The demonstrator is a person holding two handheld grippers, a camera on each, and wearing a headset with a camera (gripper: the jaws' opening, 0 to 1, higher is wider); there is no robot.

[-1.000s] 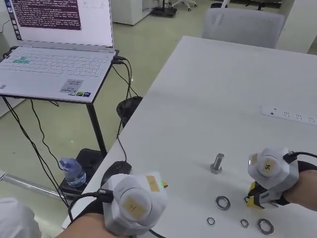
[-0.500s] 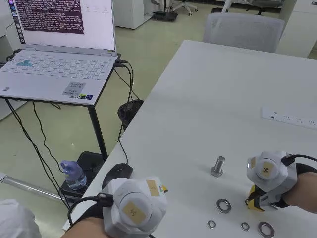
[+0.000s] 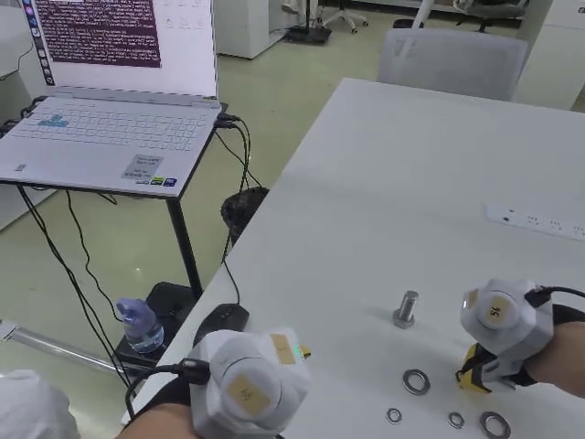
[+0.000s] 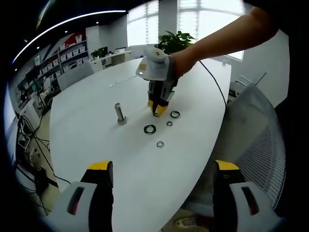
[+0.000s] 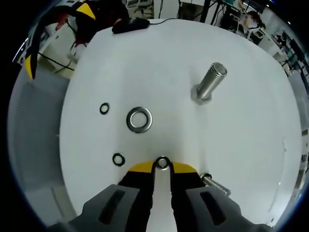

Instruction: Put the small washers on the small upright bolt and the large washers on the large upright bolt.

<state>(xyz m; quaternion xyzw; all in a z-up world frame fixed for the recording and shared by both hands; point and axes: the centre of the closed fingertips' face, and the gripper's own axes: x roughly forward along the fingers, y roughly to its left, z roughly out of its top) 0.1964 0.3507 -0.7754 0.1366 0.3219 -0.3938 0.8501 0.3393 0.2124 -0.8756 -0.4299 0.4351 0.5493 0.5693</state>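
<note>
At the right gripper (image 5: pixel 162 168), small washer (image 5: pixel 162 160) pinched, large bolt (image 5: pixel 208 83) beyond.

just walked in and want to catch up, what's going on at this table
A person is working at a white table with a handheld gripper in each hand. The right gripper has its jaws pinched on a small washer down at the table surface. The left gripper is open and empty near the table's edge. The large upright bolt is bare, and a large washer and two more small washers lie loose nearby.
</note>
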